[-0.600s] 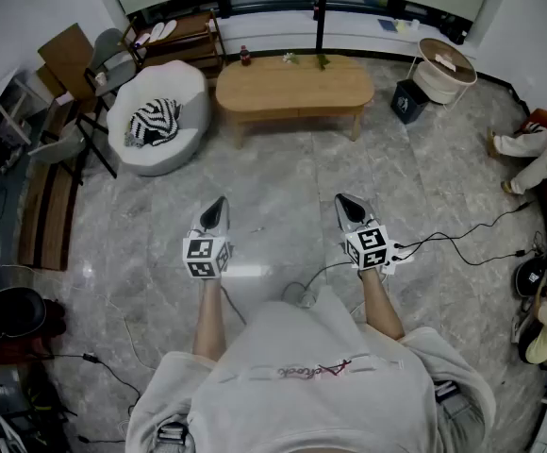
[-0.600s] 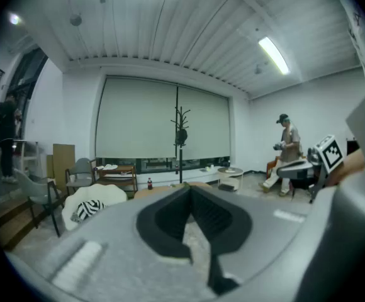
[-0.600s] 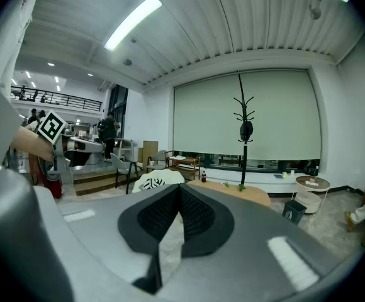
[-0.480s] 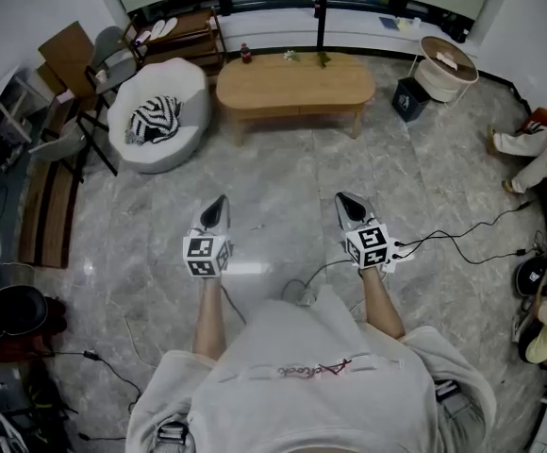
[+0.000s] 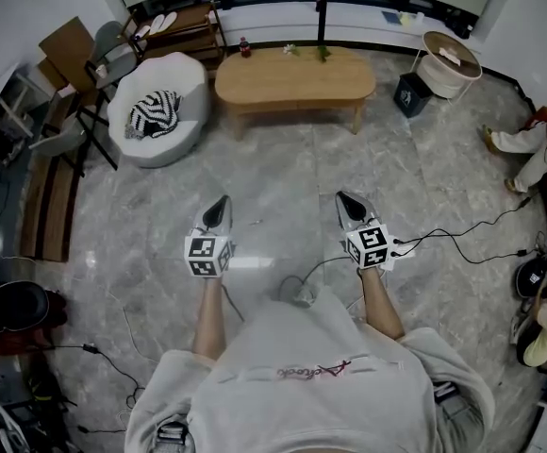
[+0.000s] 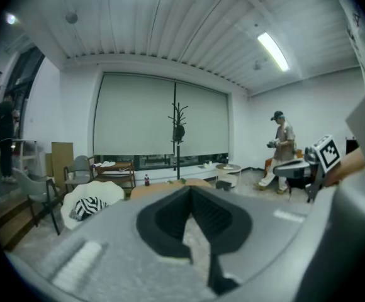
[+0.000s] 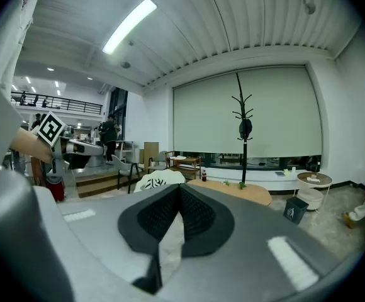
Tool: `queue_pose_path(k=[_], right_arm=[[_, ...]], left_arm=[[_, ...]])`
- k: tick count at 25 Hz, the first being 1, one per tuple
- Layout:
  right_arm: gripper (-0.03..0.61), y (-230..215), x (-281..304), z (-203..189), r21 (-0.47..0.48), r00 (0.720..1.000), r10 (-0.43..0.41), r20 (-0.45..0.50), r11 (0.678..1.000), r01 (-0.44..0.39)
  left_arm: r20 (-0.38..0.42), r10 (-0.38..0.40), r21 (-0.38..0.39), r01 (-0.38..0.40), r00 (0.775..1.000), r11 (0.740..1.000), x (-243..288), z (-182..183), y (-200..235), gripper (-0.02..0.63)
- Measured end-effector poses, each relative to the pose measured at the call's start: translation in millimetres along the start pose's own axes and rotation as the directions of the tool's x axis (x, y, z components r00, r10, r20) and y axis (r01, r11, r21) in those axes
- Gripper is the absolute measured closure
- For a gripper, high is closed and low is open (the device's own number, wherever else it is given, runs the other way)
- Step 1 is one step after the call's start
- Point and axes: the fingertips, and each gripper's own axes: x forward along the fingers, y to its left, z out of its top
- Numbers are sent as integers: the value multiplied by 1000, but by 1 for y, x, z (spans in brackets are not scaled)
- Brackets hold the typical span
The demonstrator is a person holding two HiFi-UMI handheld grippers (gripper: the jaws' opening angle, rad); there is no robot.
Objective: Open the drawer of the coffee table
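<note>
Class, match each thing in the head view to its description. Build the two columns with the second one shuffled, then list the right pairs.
Column one
1. coffee table
2. white armchair
3. round side table
4. dark box

Column two
A. on the floor between the two tables
B. holds a striped cushion
C. long wooden top, far centre
D. round, farthest right of the four

Pairs: 1-C, 2-B, 3-D, 4-A

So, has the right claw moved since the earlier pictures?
Yes, slightly: the right claw has drawn back from the coffee table; the gap between them in the head view is wider.
</note>
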Motion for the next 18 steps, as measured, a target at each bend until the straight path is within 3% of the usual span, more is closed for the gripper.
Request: queue_pose_path(k=[18], right_arm=[[574,-35,-6,-26,11,998,66,-18,998,-65]], left_arm=[[-15,24,-7,-24,1000,1000,31,-10,-48,615]])
